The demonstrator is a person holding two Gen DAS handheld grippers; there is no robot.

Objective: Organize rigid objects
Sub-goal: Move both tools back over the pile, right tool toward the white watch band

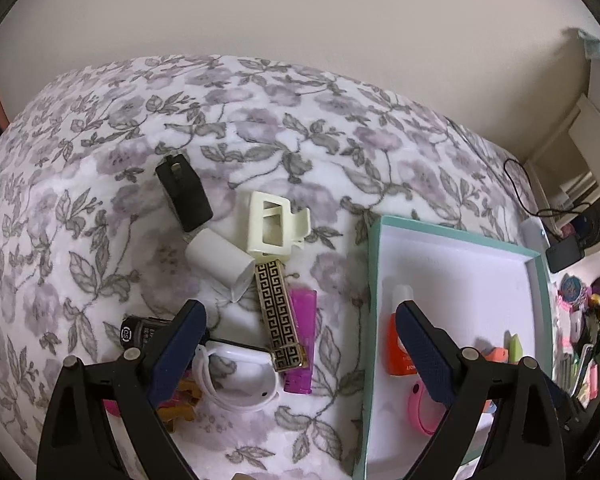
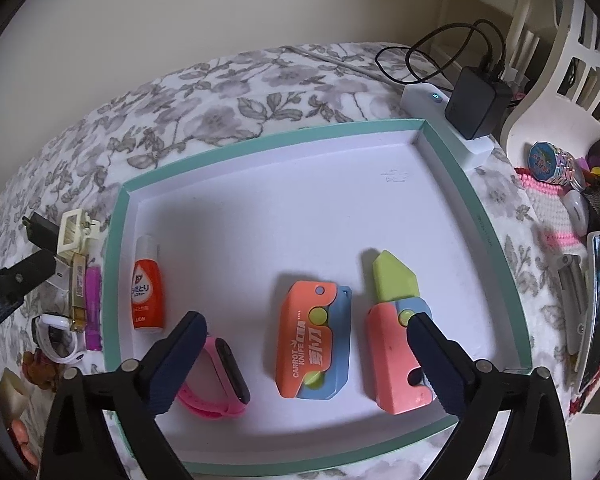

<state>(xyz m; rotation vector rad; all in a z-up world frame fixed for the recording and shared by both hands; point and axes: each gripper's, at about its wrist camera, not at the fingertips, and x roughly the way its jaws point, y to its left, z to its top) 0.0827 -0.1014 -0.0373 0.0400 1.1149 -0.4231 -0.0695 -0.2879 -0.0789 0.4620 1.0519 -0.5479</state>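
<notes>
Lying among the loose pile on the floral blanket (image 1: 100, 184), the Greek-key lighter (image 1: 281, 316) is judged the likeliest next pick, since it rests on top, between the spread fingers of the left gripper (image 1: 300, 320), which is empty. Its long axis runs away from the camera, metal cap nearest, partly over the purple lighter (image 1: 302, 340). It should be pinched across its narrow width at mid-length, so neighbours are not dragged. Beside it lie a white tube (image 1: 220, 260) and cream hair claw (image 1: 274, 226). The teal-rimmed tray (image 2: 452, 148) lies just to the right; over it the right gripper (image 2: 306, 344) hangs open, empty.
</notes>
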